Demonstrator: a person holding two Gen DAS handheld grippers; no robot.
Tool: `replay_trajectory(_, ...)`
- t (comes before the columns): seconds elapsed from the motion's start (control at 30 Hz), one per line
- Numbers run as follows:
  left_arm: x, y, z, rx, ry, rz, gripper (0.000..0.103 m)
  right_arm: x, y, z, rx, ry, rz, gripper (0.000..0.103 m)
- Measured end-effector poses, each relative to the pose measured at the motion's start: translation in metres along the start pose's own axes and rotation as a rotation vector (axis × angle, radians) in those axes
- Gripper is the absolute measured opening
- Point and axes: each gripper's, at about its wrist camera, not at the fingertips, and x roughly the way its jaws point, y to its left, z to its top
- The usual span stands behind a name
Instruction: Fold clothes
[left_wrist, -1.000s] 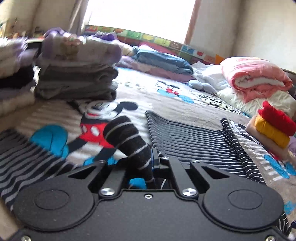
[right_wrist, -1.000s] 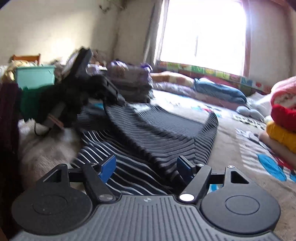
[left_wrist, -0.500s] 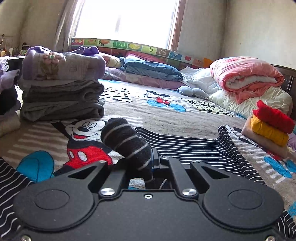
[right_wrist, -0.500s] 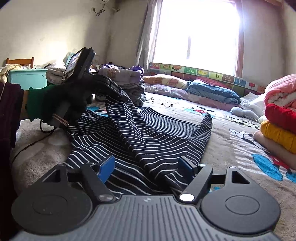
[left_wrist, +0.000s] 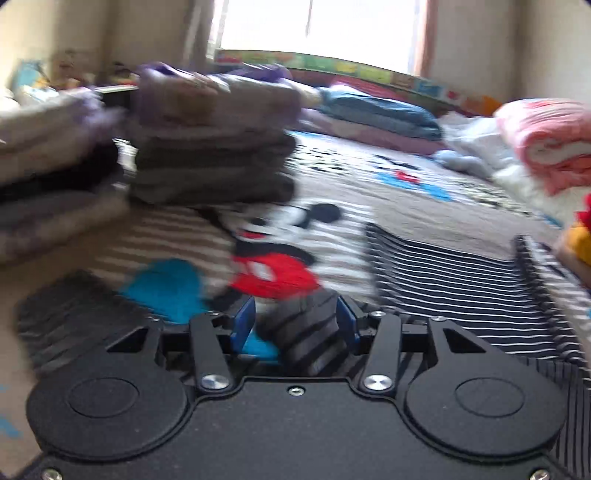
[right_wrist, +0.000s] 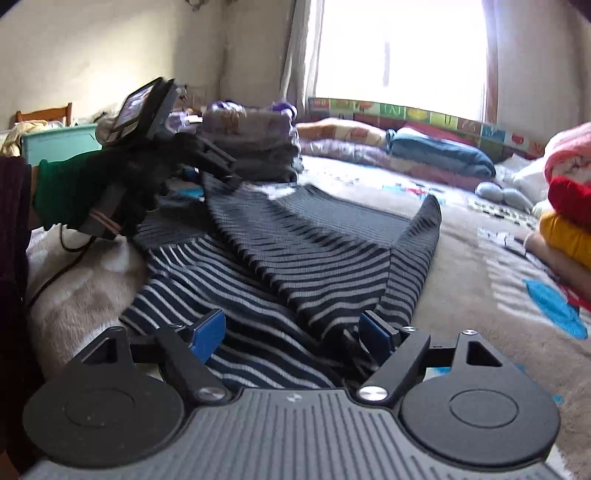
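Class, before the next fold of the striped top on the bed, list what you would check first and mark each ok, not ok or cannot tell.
1. Left gripper releasing the striped top: ok, jaws opening, fabric between them.
2. Right gripper free: ok, jaws opening, top beneath them, unpinched.
3. Top lying flat: not ok, a ridge of fabric rises toward the left gripper.
4. Folded stack clear of the top: ok.
5. Sleeves laid out evenly: cannot tell, blurred.

Ahead of the right gripper (right_wrist: 293, 332) the shirt (right_wrist: 306, 251) lies on the bed (right_wrist: 480, 266), folded stack (right_wrist: 255, 144) beyond, pillows (right_wrist: 436, 155) behind.
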Motion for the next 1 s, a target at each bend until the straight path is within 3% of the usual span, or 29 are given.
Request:
replay_trajectory(0.07, -0.012, -0.003, 0.006, 0.016, -0.023, 0.013, 0.047, 0.003, -0.003, 0.001, 0.01, -0.016, 0.004, 0.079)
replay_trajectory(0.17, -0.02, -0.033, 0.021, -0.002, -0.014, -0.162, 0.047, 0.012, -0.007, 0.001, 0.046, 0.014, 0.034, 0.081)
replay_trajectory(0.3, -0.003, -0.107, 0.037, 0.03, 0.031, -0.353, 0.047, 0.014, -0.011, -0.002, 0.08, 0.033, 0.064, 0.083)
replay_trajectory(0.47, 0.053, -0.19, 0.046, 0.033, 0.162, -0.505, 0.047, 0.013, -0.015, -0.005, 0.138, 0.031, 0.086, 0.084)
replay_trajectory(0.57, 0.085, -0.218, 0.045, 0.006, 0.221, -0.514, 0.046, 0.014, -0.018, -0.007, 0.159, 0.028, 0.094, 0.084)
replay_trajectory(0.63, 0.102, -0.226, 0.046, -0.04, 0.25, -0.528, 0.035, 0.014, -0.018, -0.008, 0.167, 0.028, 0.098, 0.084)
replay_trajectory(0.7, 0.115, -0.231, 0.047, -0.087, 0.275, -0.531, 0.033, 0.015, -0.017, -0.009, 0.166, 0.028, 0.1, 0.086)
replay_trajectory(0.77, 0.126, -0.231, 0.047, -0.119, 0.299, -0.519, 0.025, 0.015, -0.016, -0.01, 0.165, 0.029, 0.103, 0.087)
replay_trajectory(0.83, 0.13, -0.227, 0.047, -0.15, 0.303, -0.519, 0.006, 0.015, -0.016, -0.01, 0.165, 0.029, 0.105, 0.088)
replay_trajectory(1.0, 0.137, -0.206, 0.046, -0.253, 0.296, -0.53, 0.005, 0.015, -0.017, -0.011, 0.17, 0.028, 0.109, 0.088)
